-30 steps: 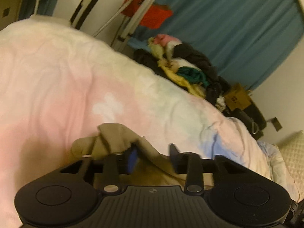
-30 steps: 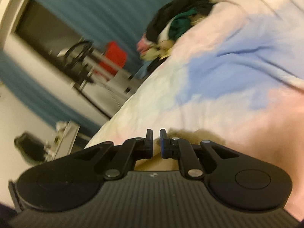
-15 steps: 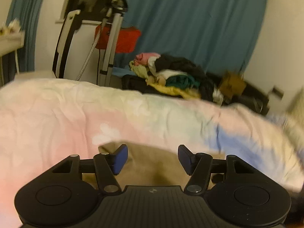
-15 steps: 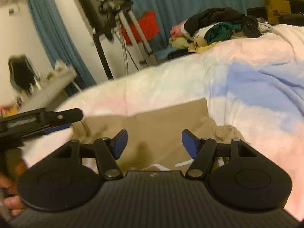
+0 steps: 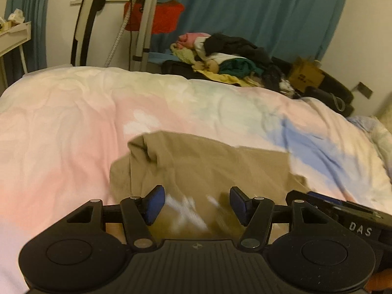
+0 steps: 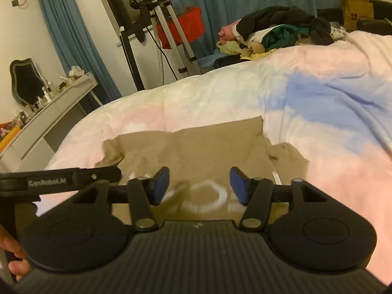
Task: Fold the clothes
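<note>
A tan shirt (image 5: 208, 161) with white print lies folded and flat on the pastel duvet (image 5: 73, 127). The right wrist view shows the same shirt (image 6: 196, 147). My left gripper (image 5: 196, 201) hovers open over the shirt's near edge, and nothing sits between its blue pads (image 5: 154, 203). My right gripper (image 6: 199, 182) hangs over the white print. Its jaws are closing, still wide apart, with only air between them. Each gripper's side shows in the other's view, the right gripper (image 5: 343, 213) in the left one and the left gripper (image 6: 61, 178) in the right one.
A pile of mixed clothes (image 5: 232, 58) lies beyond the bed's far edge, also in the right wrist view (image 6: 274, 31). A metal stand with red fabric (image 5: 152, 17) stands by the blue curtain. A white dresser (image 6: 49, 107) is at the left, a paper bag (image 6: 355, 9) far right.
Both grippers have opened and let go of the tan shirt, rolled level and drawn back from it. The shirt now lies flat on the duvet.
</note>
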